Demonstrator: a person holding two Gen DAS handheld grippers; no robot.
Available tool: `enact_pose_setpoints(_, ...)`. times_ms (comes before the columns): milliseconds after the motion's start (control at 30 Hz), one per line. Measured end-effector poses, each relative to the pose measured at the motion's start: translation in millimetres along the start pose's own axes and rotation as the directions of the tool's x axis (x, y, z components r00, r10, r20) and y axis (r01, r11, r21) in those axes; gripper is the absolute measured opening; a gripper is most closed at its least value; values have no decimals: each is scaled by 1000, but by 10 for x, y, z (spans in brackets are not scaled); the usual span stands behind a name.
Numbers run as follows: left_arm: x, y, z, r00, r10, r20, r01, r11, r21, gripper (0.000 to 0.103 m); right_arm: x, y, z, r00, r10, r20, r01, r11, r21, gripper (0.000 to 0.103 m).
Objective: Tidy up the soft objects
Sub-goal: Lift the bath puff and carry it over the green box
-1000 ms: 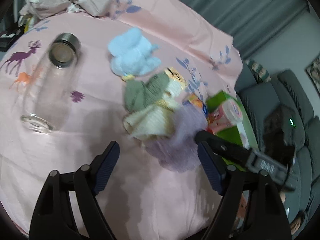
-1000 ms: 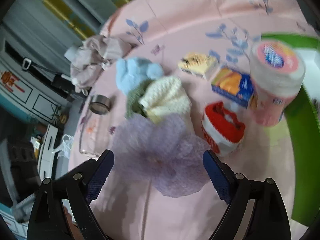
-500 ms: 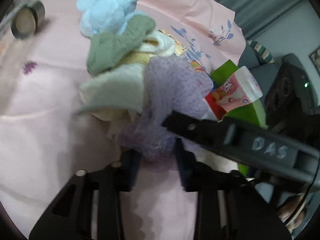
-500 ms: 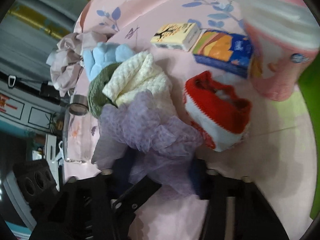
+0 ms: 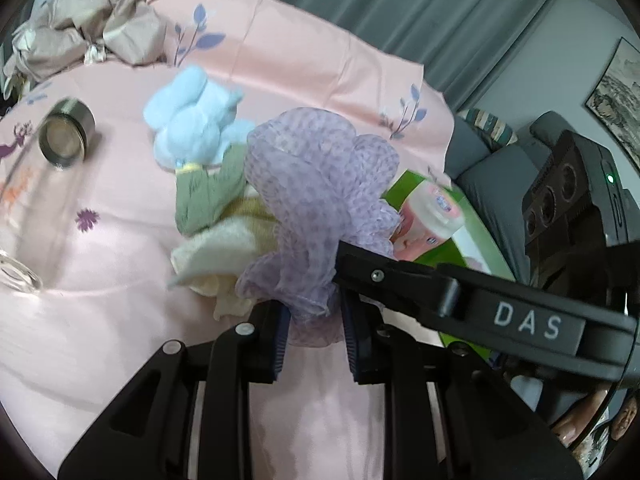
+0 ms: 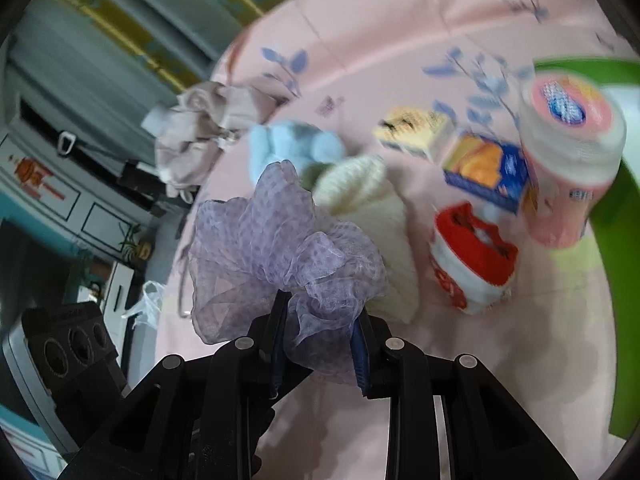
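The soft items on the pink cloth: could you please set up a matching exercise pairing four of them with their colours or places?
Things:
1. mesh scrunchie
2. plush toy
3. knit piece
4. crumpled cloth

Descriptions:
A. light blue, lying behind the other soft items
B. beige, bunched at the far edge of the pink cloth
C. purple, pinched between the pads of both hand-held grippers
D. cream, just behind the purple item

Pairs: 1-C, 2-A, 3-D, 4-B
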State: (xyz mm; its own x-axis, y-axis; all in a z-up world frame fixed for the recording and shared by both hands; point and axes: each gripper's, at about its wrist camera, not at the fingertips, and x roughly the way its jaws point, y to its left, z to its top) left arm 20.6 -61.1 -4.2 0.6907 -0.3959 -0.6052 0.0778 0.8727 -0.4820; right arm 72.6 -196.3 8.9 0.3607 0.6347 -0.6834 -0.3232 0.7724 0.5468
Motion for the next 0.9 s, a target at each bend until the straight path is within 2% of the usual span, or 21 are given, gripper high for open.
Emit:
enact_pose_setpoints(267,-218,-156,63,997,-4,72,-1,998,61,21,-229,233,25,996,4,86,2,998,-67,30)
enact_pose_setpoints(433,-294,-366,163,995,-35,93,24,993,117,21,-486,262,69,988,15,155,-2,997,-83,30)
enact_pose_setpoints(533,-289,-608,207,994,-39,105,21,985,169,21,-651,192,106,981,25,194,-13,998,-63,30)
enact_pose_setpoints(667,-188,-948,245,994,-33,106,7,971,239,21,-923,18,149,965,0,262,9,999,-32,30)
enact_pose_setpoints(900,100,-1565,278,995,-82,64,56,937,344,21,-1439,-476,143,928,-18,371,-12,997,78,30)
